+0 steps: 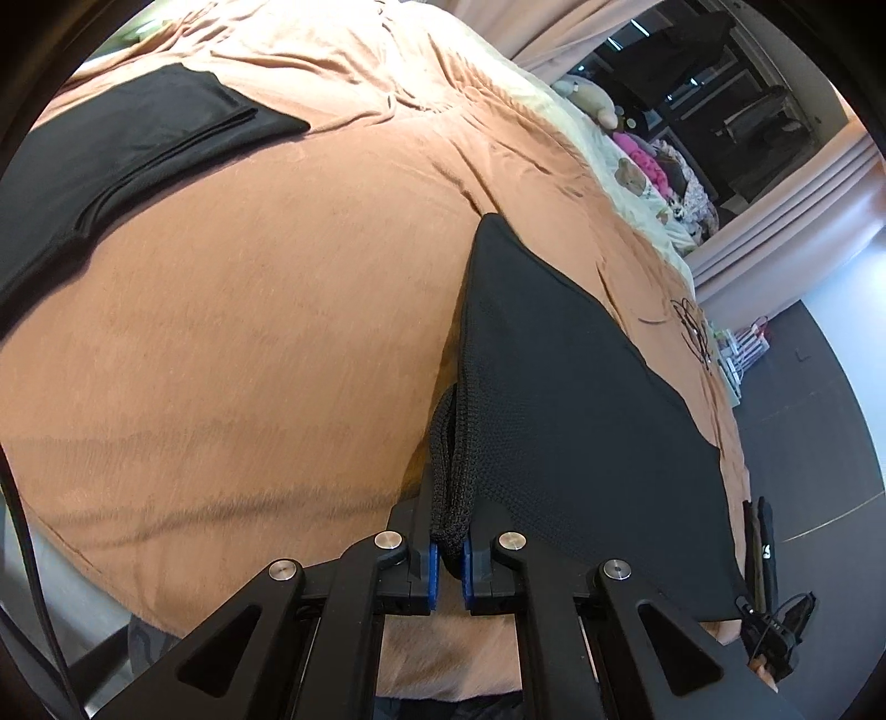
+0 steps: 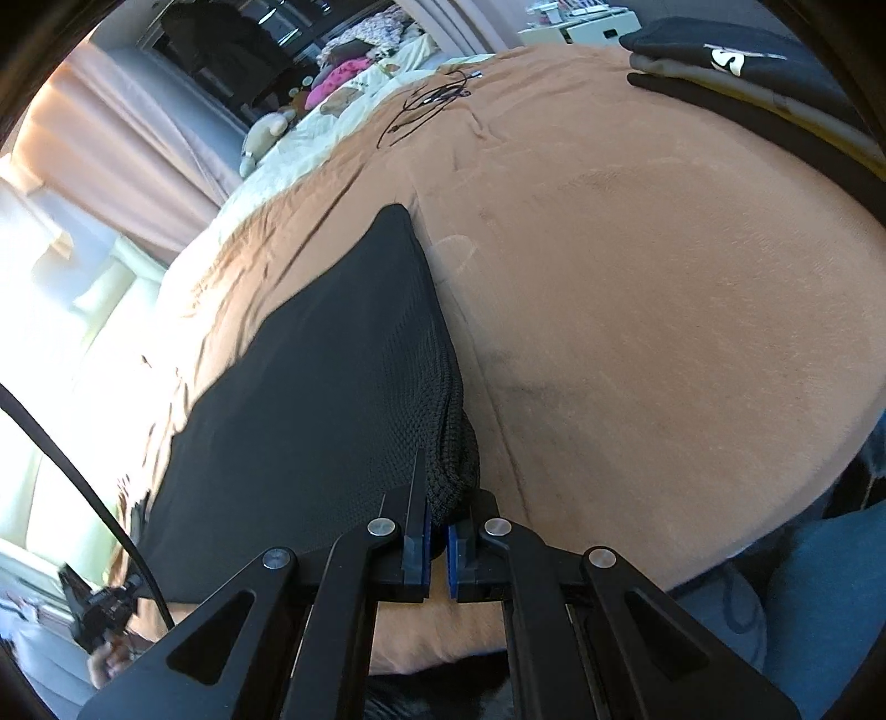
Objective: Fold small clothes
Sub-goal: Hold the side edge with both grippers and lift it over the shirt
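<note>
Both claws (image 1: 451, 559) (image 2: 437, 548) clamped, angled downward

Only one mark shows: a large white letter "S", cut off at its edge, printed on the folded black garment (image 2: 736, 50) lying far right on the bed in the right wrist view. Nothing else is legible.

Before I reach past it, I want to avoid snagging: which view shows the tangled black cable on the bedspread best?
The right wrist view: the tangled black cable lies unobstructed there. The left wrist view shows it small, at the bedspread's edge.
</note>
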`<state>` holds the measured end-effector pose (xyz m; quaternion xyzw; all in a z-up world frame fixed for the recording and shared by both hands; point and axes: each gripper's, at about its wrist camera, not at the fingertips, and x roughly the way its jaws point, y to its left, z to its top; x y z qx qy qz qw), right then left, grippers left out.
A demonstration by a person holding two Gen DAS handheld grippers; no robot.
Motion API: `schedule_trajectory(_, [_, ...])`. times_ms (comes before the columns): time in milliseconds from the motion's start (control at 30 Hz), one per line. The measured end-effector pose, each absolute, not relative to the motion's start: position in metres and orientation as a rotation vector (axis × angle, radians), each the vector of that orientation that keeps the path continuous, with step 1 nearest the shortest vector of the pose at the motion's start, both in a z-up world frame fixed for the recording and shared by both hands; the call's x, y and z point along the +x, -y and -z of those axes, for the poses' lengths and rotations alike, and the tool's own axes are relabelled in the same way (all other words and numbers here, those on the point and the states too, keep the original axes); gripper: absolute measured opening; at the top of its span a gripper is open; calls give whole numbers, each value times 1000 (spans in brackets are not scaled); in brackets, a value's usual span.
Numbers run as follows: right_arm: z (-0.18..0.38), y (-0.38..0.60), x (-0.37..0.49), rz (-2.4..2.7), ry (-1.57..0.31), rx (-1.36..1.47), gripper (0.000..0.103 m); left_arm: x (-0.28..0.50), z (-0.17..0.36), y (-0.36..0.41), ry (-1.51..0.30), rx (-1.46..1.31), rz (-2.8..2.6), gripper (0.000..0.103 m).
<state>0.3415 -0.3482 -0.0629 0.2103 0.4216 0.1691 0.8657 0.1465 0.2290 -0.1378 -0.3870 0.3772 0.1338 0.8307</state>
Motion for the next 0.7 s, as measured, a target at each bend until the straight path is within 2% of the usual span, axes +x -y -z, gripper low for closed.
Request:
schedule_trajectory(33, [62, 348, 341, -322, -892, 415, 0, 145, 140, -229, -799, -823, -282, 6])
schedule_trajectory(100, [61, 350, 338, -292, -898, 392, 9, 144, 146, -230, -795, -834, -278, 6])
schedule_trajectory(333, [42, 359, 323, -181, -894, 324, 10, 138, 159, -232, -778, -888, -247, 6])
schedule_trajectory(700, [1, 283, 307, -233, -847, 196, 10, 136, 173, -236, -779, -979, -158, 8])
